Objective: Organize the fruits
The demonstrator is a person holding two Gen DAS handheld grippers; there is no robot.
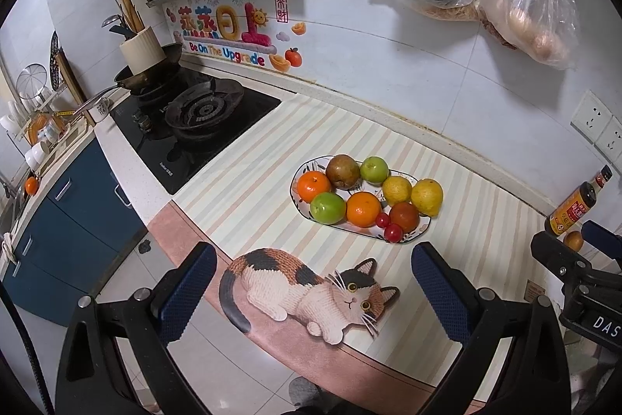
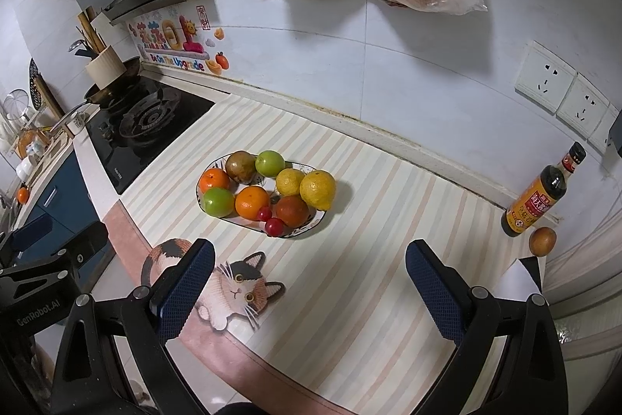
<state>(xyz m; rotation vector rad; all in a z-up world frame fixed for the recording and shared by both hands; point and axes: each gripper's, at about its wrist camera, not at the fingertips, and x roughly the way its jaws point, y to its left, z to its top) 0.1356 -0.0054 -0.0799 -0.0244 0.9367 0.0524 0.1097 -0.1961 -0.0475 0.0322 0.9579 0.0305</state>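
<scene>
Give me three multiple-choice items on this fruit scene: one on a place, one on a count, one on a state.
1. Where does the lone brown fruit lie?
A. on the plate
B. beside the sauce bottle
C. on the stove

2. How many green fruits are on the plate?
A. one
B. two
C. four

3. How do both hand-held grippers stand?
A. open, empty
B. shut on a lemon
C. shut on a bottle

Answers: 1 B, it sits off the plate, next to the bottle. 2 B, one at the front left, one at the back. 3 A, the left hand-held gripper and right hand-held gripper have spread fingers holding nothing.

left gripper (image 1: 313,282) | black frame, silver screws | blue textured pads (image 1: 188,288)
</scene>
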